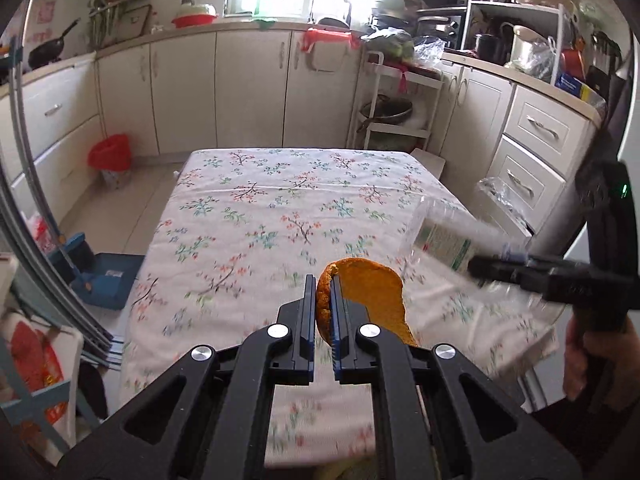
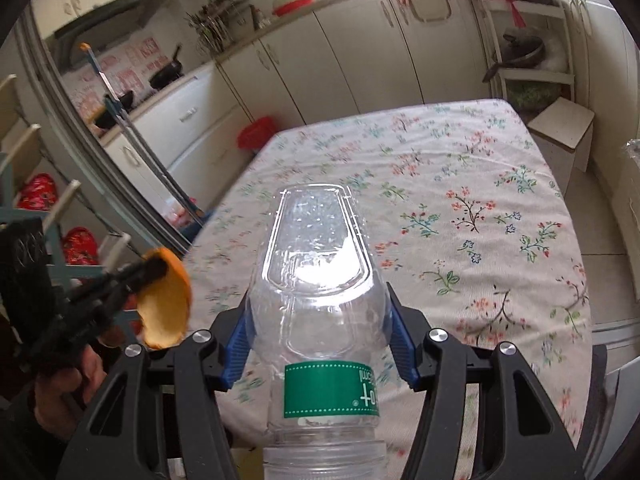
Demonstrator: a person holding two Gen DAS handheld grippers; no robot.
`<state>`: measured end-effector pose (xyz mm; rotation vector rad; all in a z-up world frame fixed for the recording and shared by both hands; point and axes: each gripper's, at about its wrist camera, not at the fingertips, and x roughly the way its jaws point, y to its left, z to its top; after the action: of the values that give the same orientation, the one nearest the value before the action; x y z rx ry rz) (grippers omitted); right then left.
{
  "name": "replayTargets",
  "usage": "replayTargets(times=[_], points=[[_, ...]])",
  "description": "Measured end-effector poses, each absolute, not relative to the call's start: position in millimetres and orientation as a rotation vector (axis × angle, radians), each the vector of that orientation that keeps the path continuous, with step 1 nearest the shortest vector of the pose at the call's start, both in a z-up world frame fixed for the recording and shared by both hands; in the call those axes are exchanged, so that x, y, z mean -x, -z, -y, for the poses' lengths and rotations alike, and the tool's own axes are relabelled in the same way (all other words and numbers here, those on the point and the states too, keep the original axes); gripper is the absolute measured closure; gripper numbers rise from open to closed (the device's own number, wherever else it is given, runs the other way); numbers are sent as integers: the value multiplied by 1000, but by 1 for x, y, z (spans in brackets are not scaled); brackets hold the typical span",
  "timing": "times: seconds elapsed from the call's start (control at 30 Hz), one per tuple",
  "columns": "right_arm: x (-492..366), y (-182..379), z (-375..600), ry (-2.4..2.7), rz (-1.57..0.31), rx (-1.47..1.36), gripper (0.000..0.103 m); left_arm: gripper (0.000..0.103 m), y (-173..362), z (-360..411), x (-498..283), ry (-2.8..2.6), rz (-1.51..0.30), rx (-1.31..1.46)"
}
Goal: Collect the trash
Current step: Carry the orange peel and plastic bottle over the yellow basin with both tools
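**Speaker 1:** Between the 2 fingers of the left gripper [image 1: 324, 300], an orange peel [image 1: 368, 292] is pinched by its edge, the fingers pressed almost together on it, and most of the peel is seen curling out to the right of them. What is held by the other one?

**Speaker 2:** Between the spread fingers of the right gripper [image 2: 318, 344], a clear plastic bottle [image 2: 316, 280] is clamped at its waist, base pointing ahead of the fingertips, cap end toward the wrist. Both pieces are held above the floral tablecloth [image 2: 480, 200].

**Speaker 1:** How should the carry be done well?

**Speaker 2:** Probably both grips should be kept firm until the red-lined bin [image 1: 109, 156], seen on the floor far ahead and left of the left fingers, is reached. The thin peel could slip if swung.
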<state>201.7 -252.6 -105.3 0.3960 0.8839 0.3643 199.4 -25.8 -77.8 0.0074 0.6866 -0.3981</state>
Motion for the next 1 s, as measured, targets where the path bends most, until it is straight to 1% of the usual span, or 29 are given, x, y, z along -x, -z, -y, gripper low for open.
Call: replayTargets(times=[0.2,0.53,1.0], points=[[-162,92,251,-380,-811,-447,45,97,77,15,-154,394,-696,3],[-112,98,249,-378,-810,-517,45,97,91,7,-90,410,-737,25],[-64,101,250,-370,-813,-556,45,97,116,8,-42,422,-806,4]])
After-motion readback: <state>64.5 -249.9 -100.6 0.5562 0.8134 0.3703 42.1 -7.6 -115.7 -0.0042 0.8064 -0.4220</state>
